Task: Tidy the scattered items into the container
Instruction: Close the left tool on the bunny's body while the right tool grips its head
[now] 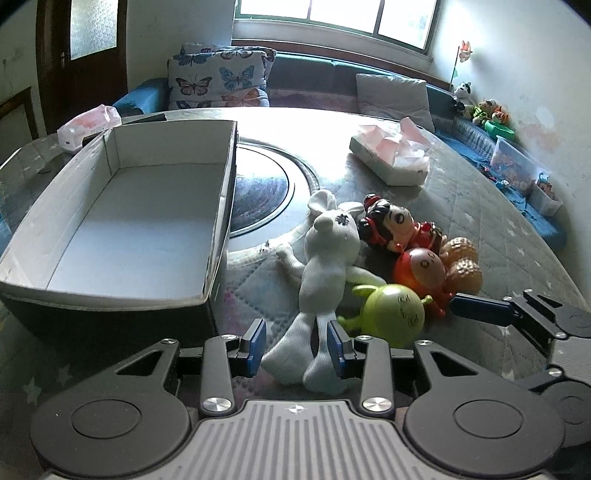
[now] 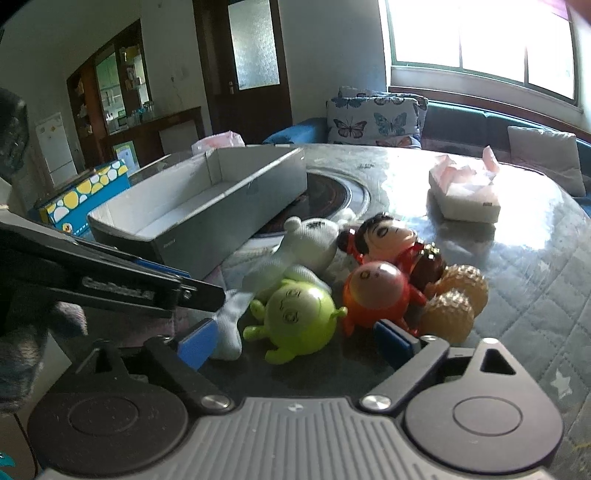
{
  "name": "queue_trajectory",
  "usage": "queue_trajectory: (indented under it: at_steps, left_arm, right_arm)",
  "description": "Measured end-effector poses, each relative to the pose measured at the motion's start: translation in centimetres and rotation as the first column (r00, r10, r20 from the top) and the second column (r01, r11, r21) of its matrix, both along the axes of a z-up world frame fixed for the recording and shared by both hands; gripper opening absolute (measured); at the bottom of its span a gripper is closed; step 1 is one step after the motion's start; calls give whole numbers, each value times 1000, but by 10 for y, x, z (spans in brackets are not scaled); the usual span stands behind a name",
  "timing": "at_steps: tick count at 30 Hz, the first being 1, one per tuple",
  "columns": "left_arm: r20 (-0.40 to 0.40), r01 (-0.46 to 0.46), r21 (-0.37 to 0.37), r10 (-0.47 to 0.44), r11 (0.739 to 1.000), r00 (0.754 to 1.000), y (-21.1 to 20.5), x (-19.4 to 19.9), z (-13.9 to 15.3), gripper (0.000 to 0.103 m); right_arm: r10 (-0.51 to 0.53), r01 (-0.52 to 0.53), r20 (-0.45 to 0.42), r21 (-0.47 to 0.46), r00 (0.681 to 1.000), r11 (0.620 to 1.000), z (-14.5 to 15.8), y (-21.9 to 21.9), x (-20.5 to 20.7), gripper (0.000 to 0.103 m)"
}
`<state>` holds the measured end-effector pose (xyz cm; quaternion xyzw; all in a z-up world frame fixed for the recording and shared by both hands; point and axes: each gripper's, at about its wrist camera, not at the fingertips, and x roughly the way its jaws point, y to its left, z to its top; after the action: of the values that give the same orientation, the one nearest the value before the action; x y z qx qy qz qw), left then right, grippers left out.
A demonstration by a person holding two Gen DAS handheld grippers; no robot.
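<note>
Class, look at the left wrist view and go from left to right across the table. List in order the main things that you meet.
Open grey cardboard box → white knitted plush rabbit → round green plastic figure → white tissue pack with pink tissues → blue-tipped right gripper.

Light source: daylight through the window (image 1: 340,14) far ahead of both tools, blown out to white.
Glare: a bright wash on the table (image 1: 295,122) beyond the fingers; tissue box (image 2: 465,199) is overexposed.
Shadows: inside the box (image 1: 122,229), near wall dark (far end lit).
Edges: strong fisheye bending, black corners.
Blur: soft throughout, worst on the right wrist's left side.
</note>
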<state>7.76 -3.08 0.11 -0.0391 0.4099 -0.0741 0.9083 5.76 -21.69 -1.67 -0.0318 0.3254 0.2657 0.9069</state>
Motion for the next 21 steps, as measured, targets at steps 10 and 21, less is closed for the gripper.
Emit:
queue_trajectory:
  at_steps: [10, 21]
  left_arm:
    - [-38, 8, -17, -9, 1000, 999, 4, 12, -10, 38]
    - [-52, 13, -53, -15, 999, 999, 9, 21, -12, 36]
  right_arm:
    - [-12, 14, -28, 68, 1000, 998, 11, -14, 31, 82]
    - [57, -52, -71, 79, 996, 996, 24, 12, 76, 70]
